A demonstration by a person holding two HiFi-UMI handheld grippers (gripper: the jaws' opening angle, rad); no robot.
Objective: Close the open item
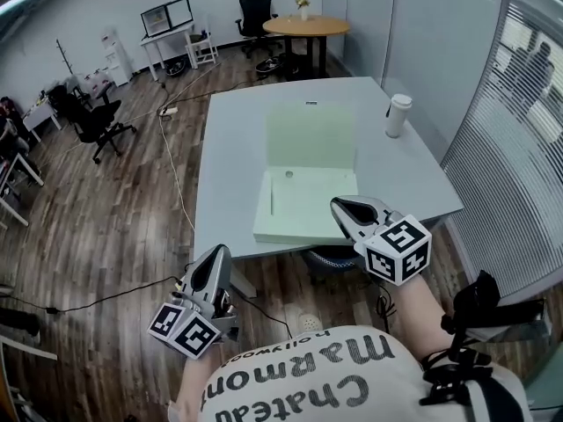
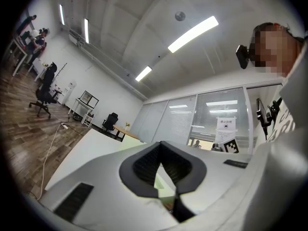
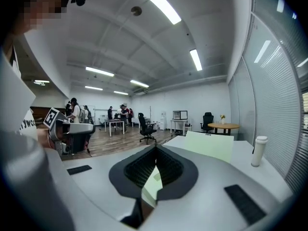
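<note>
The open box (image 1: 303, 202) is lying at the near edge of the table (image 1: 230, 148), lid up. The right gripper (image 1: 339, 206) is hovering at its near right corner, the left gripper (image 1: 220, 253) off the table, near left. Both are holding their jaws together, empty.

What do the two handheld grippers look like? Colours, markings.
Light grey tapered shells on left gripper and right gripper; black ribbed pads; each carries a white cube with black square markers. Wearer: white T-shirt with dark lettering.
</note>
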